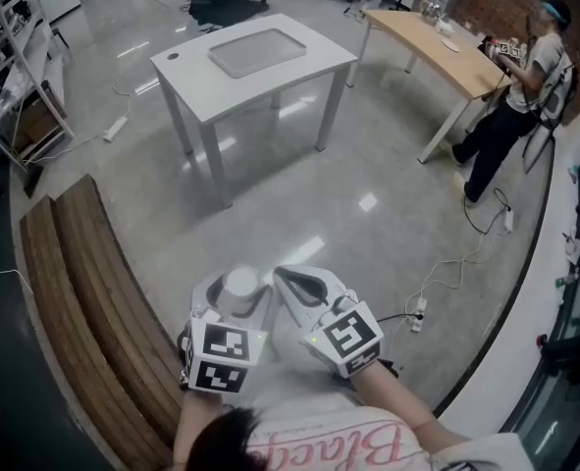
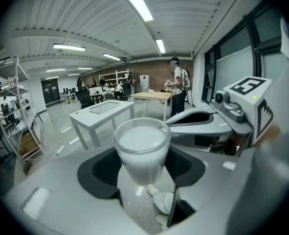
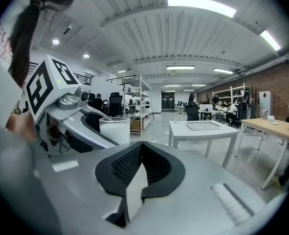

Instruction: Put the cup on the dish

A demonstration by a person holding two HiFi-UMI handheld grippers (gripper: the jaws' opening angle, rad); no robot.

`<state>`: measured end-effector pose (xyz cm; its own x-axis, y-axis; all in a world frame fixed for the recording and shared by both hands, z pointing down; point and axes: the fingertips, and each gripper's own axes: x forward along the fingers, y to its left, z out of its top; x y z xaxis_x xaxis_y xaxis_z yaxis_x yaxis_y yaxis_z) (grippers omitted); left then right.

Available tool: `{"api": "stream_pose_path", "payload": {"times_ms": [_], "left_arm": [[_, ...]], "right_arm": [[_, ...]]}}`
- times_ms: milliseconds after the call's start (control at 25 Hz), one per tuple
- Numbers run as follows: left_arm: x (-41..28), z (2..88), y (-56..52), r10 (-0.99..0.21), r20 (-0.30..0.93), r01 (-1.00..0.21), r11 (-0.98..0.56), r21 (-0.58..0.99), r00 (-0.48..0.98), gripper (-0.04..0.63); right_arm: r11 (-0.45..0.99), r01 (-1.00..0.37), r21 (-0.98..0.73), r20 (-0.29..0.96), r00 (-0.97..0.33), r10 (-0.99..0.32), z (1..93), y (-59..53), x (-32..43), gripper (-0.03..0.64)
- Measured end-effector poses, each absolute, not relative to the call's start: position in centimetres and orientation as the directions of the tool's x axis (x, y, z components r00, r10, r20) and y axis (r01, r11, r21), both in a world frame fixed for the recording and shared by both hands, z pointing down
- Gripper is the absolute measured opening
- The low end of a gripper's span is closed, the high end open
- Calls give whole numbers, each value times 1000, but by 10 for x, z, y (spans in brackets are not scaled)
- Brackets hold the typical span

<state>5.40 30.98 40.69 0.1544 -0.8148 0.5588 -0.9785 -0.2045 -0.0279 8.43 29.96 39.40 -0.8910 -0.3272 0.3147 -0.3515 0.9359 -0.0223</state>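
holding the cup [image 1: 241, 283] close to the person's body, the left tongs [image 1: 237, 300] sit low in the middle of the head view. the cup stands straight up with its mouth on top, so i think it is held that way to stop it from tipping. it looks white inside, and i cannot tell if it is full.

the dish [image 1: 257, 51] lies flat on the white table [image 1: 196, 72] in the upper middle of the head view. it is well apart from the cup, with a wide stretch of shiny floor [image 1: 348, 194] in between. so the cup is not on the dish yet, and i think it must be carried all the way there first. being tucked in near the body may make it easier to carry.

the left tongs are spread quite wide, since the cup is wide. the dark pads [image 2: 101, 168] press on both sides of the cup, near its lower half, and the rim sticks up above them. the grip looks firm and even.

the right tongs [image 1: 294, 283] are just beside the left ones, a little to the right in the head view. their two dark pads are squeezed together with nothing in between. in the right gripper view the cup shows at the left, beside them and not touching. i think this hand just waits out of the way.
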Motion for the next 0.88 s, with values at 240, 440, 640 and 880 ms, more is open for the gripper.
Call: {"api": "stream_pose_path", "payload": {"times_ms": [240, 440, 640, 880], "left_arm": [[45, 401, 280, -811, 562, -976, -216, -27, 164, 265], [40, 402, 246, -809, 563, -975, -222, -28, 168, 265], [34, 398, 212, -812, 562, -977, -212, -35, 156, 265], [29, 396, 180, -810, 567, -978, -205, -39, 147, 265]], "right_arm": [[937, -348, -31, 321, -891, -321, 391, 271, 73, 2], [947, -321, -23, 325, -898, -297, 389, 237, 64, 2], [957, -291, -17, 323, -907, -270, 385, 206, 56, 2], [962, -271, -14, 303, -919, -254, 378, 172, 48, 2]]}}
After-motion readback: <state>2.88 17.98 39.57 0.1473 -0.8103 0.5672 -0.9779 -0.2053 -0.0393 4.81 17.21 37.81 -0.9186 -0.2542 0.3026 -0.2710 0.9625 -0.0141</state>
